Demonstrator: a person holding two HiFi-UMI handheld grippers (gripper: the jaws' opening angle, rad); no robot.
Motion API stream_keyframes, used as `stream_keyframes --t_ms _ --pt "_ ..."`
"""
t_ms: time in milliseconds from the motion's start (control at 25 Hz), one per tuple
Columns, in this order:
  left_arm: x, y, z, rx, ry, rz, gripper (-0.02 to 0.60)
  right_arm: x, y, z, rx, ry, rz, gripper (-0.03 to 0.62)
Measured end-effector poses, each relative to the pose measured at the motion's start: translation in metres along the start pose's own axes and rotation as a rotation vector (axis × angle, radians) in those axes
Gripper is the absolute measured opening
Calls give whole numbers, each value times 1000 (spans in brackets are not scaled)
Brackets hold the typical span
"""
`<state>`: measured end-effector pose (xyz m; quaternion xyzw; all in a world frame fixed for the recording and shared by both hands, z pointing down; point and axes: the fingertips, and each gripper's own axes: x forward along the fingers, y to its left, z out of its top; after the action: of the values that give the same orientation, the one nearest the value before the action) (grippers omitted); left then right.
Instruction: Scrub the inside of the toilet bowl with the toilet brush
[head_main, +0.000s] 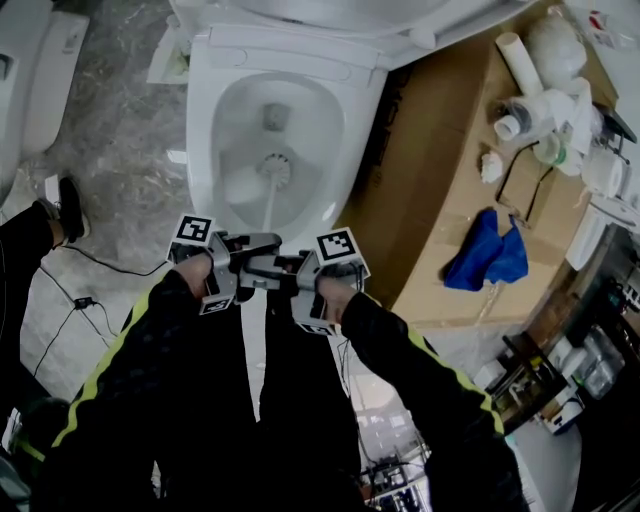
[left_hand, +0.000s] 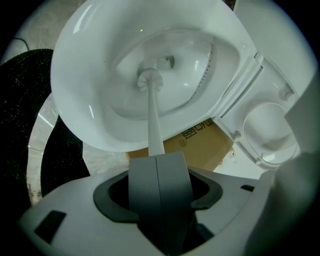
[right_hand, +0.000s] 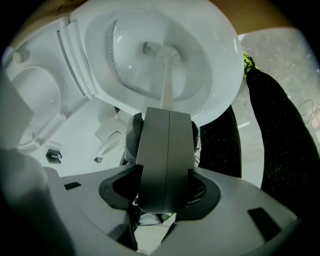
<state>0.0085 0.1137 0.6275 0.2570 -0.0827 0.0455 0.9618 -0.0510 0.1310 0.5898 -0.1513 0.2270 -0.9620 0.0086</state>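
Head view, toilet brush (head_main: 272, 188): we see its head low inside the toilet bowl (head_main: 205, 130), its handle rising toward us.
Head view, grippers: left gripper (head_main: 258, 262) and right gripper (head_main: 288, 270) sit side by side at the handle's upper end.
Head view, surroundings: a cardboard box (head_main: 450, 170) stands just beside the bowl, with a blue cloth (head_main: 487, 255) on it.
Left gripper view, jaws: we find them pressed together on the handle, which emerges from their tips.
Left gripper view, brush head: it is deep in the bowl, near the drain opening.
Right gripper view, jaws: we see them clamped on the handle too.
Right gripper view, seat lid (right_hand: 35, 100): raised, at the left.
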Motion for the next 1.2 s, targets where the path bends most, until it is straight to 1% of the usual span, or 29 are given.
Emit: stream_keyframes --t_ms 200,520,760,1000,1200 --pt "-10 3 1 -6 -36 -14 253 9 -3 -5 0 44 -38 192" --pt "-19 3 6 -19 -135 -105 253 14 -8 -8 -55 131 -142 193" --pt "-24 -3 19 9 -206 -149 253 18 -5 0 -102 160 -192 193" --pt "-28 -18 34 78 -249 -201 253 23 7 11 -183 170 -212 193" --pt "-29 -27 43 99 -272 -223 253 25 13 19 -215 182 -224 193"
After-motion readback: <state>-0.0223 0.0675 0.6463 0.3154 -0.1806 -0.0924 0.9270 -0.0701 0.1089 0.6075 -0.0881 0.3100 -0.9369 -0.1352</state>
